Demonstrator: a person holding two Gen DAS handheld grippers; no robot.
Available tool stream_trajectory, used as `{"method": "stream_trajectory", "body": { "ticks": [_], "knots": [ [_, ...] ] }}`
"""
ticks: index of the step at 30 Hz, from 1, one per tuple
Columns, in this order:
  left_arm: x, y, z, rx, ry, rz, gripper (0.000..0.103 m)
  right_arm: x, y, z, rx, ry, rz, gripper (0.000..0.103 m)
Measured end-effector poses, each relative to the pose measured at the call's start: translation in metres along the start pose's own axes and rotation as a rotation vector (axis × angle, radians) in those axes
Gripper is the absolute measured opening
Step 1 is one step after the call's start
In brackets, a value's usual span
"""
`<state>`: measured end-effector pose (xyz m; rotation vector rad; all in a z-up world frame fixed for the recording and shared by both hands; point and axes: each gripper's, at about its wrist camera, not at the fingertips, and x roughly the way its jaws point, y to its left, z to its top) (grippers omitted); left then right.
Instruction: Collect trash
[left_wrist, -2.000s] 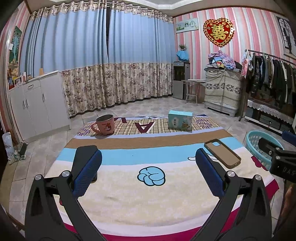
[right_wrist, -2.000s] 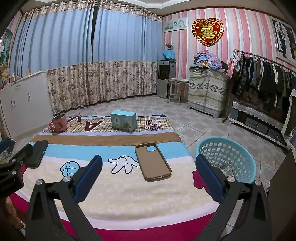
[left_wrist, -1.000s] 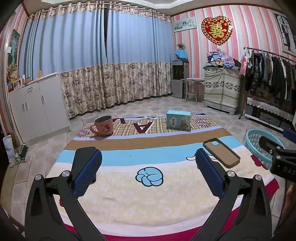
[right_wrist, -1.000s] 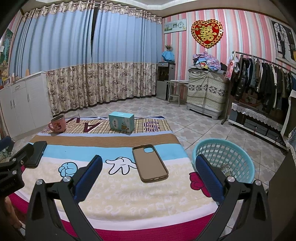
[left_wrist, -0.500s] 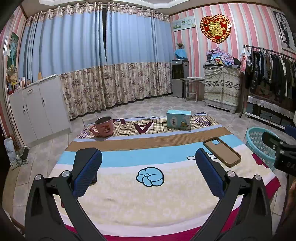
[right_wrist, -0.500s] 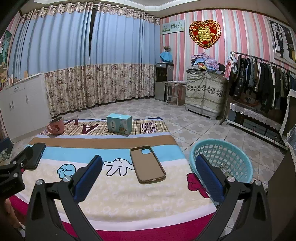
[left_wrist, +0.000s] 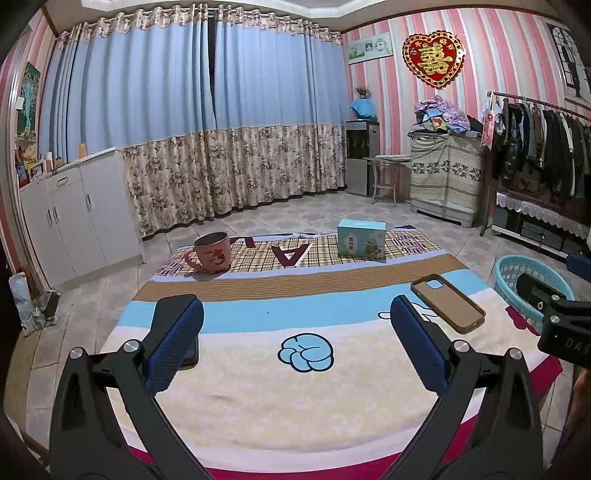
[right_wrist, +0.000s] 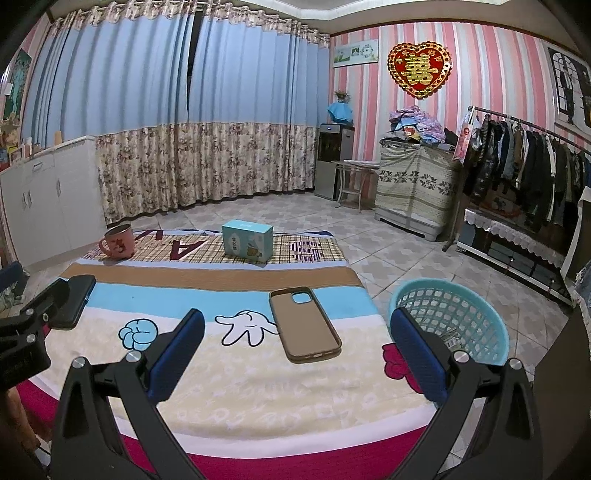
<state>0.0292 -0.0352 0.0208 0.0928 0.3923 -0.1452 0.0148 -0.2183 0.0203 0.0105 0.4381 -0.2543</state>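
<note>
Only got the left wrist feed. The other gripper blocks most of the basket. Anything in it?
Observer: Yes. The right wrist view shows the teal basket with one wrapper-like scrap inside; I can't tell what it is.
Operator: The dark object at left, mostly hidden for me?
Observer: Flat, phone-like, lying on the striped cloth near its left edge.
Operator: Right gripper holding anything?
Observer: No. Its jaws are wide open, with nothing between them.
</note>
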Motion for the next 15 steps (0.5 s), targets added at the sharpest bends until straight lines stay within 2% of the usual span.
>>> {"method": "stream_trajectory", "body": {
  "ticks": [15],
  "knots": [
    [-0.0011, 0.0021, 0.0019, 0.006, -0.004, 0.003, 0.098, 0.0039, -0.0014, -0.0036, 0.004, 0.01, 0.011, 0.098]
  ]
}}
